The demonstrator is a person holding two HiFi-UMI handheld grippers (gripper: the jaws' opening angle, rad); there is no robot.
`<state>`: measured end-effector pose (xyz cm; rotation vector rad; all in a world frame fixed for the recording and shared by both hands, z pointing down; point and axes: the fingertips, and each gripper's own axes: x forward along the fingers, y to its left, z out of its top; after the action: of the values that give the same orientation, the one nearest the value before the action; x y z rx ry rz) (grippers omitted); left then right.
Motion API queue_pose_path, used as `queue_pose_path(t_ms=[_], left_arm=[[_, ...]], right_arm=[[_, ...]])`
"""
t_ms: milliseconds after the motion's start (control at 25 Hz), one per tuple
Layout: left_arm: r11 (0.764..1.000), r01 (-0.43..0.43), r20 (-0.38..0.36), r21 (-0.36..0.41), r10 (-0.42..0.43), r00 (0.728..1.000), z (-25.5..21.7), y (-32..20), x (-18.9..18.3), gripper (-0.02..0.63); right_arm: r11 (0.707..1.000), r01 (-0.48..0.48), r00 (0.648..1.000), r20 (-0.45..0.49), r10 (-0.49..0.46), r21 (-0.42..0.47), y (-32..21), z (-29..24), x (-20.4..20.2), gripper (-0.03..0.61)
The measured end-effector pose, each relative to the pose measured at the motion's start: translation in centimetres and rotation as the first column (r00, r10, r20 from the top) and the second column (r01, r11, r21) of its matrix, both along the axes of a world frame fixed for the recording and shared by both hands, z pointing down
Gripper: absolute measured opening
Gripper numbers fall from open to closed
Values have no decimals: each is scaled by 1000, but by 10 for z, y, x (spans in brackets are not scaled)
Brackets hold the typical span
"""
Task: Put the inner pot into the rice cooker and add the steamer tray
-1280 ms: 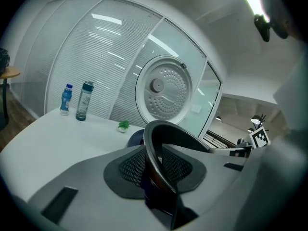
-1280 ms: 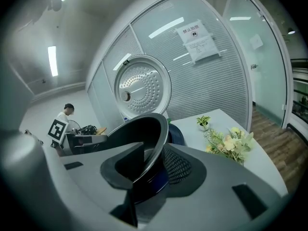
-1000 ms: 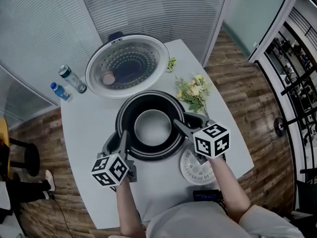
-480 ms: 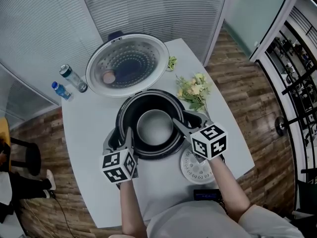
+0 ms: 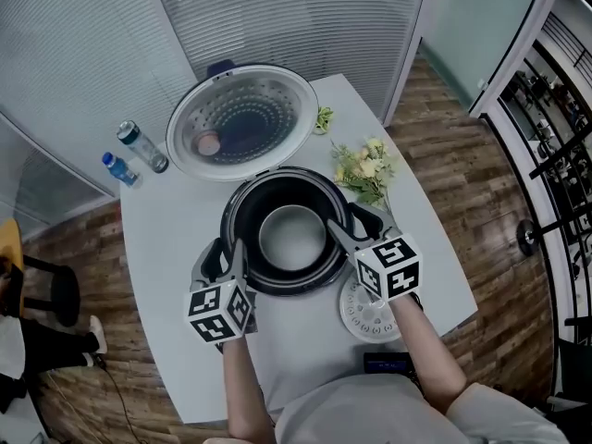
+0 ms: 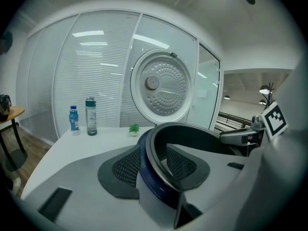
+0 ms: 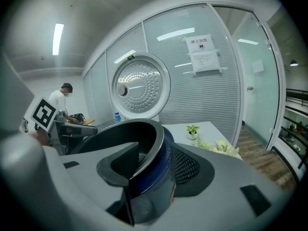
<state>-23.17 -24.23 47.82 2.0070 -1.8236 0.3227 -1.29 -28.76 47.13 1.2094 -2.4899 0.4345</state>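
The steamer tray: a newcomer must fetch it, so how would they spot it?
On the white table, find the dark open rice cooker in the middle. Just beside it, at its near right, lies the steamer tray: the only small flat white disc dotted with holes.

I seem to be running this in an office: glass partitions (image 5: 435, 26) with blinds (image 5: 277, 17) close in a white table (image 5: 176, 239) on wood floor (image 5: 453, 155). A paper notice (image 7: 202, 54) hangs on one pane, and a person (image 7: 60, 100) is at a desk (image 7: 84, 121) beyond.
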Motion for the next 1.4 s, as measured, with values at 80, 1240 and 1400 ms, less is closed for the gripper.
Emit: queue_pose_path(t_ms=[80, 1240, 1400], left_arm=[[1000, -1, -2, 1, 1, 1000, -1, 2, -1, 169], [995, -7, -35, 102, 11, 999, -48, 88, 24, 169], [994, -10, -44, 104, 15, 999, -48, 108, 27, 169]], right_arm=[[1000, -9, 1000, -1, 9, 3, -1, 0, 0, 207], [997, -64, 996, 70, 61, 44, 76, -29, 30, 184], [997, -67, 996, 70, 63, 47, 96, -31, 34, 183]])
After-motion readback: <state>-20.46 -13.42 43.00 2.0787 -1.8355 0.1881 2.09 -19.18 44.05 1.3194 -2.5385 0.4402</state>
